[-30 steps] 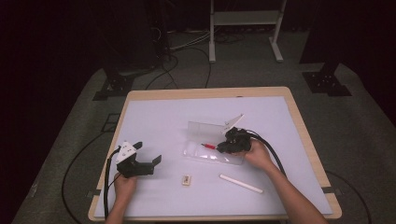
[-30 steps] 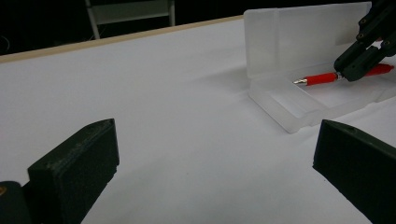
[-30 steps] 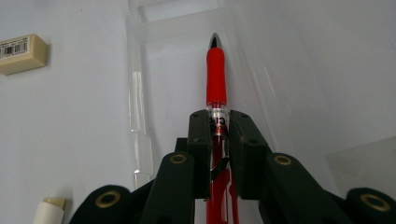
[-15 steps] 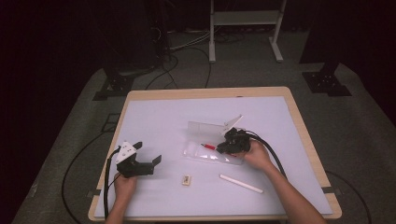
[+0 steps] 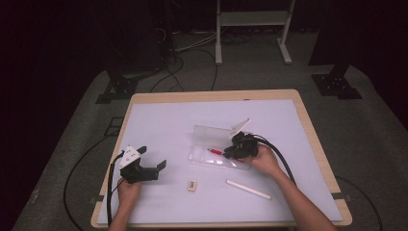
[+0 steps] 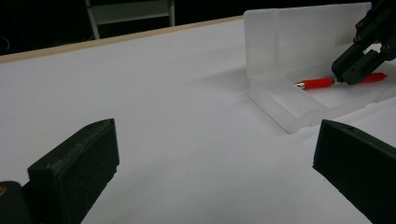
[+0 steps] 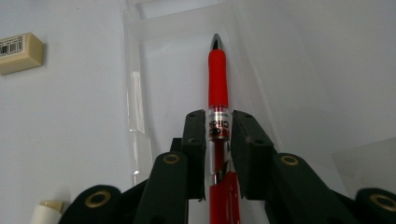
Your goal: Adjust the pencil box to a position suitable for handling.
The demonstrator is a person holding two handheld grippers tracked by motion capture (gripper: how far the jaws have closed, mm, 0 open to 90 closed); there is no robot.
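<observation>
Little changed since the earlier frames: both hands in the same spots, only the jaws of the right gripper (image 5: pixel 230 153) just easing apart around the red pen (image 7: pixel 218 79).

Broad white table (image 5: pixel 159 120) with a wooden rim. At its middle, clear plastic case (image 5: pixel 214 147), lid propped upright behind the shallow tray. Left gripper (image 5: pixel 153 159) resting near the table's front left edge, well apart from the case, jaws spread wide with only bare tabletop between them. Right gripper lowered over the case tray, jaws flanking the pen's barrel on both sides, very close; whether the pads press on it or stand just off it, hard to tell. Pen lying lengthwise in the tray, tip pointing away from the gripper. White stick (image 5: pixel 248 189) flat on the table, near the right forearm. Small beige eraser (image 5: pixel 192 185) with a barcode label, between the two hands, just in front of the case.
</observation>
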